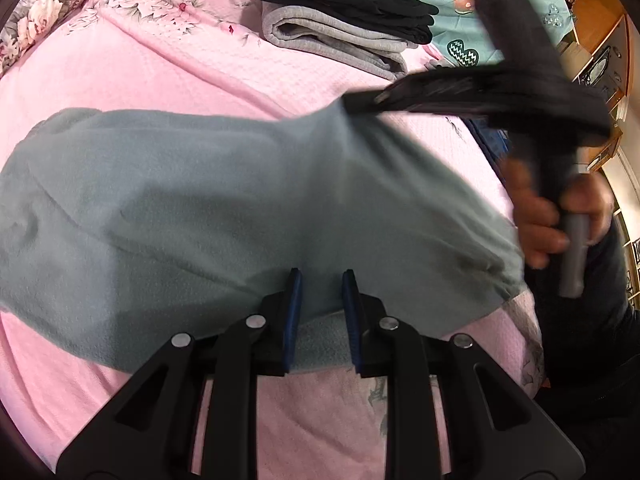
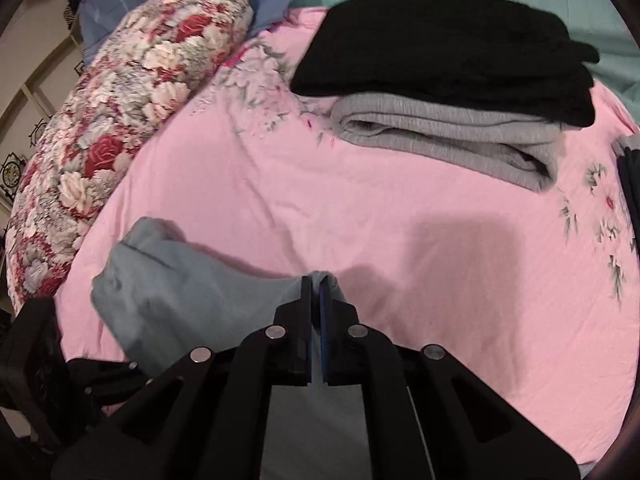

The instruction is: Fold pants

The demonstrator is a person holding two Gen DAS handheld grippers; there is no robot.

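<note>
Left wrist view: left gripper grips the blue-grey fleece pants near edge, jaws slightly apart; right gripper pinches their far corner, jaws closed on cloth, over the pink bedsheet.

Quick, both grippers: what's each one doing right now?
Left gripper: jaws closed on the near edge of the grey-blue pants.
Right gripper: jaws shut on a pinch of the same pants.

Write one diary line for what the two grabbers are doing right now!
left gripper: shut on blue-grey fleece pants | right gripper: shut on pants' edge | surface: pink bedsheet | fold: not finished
</note>
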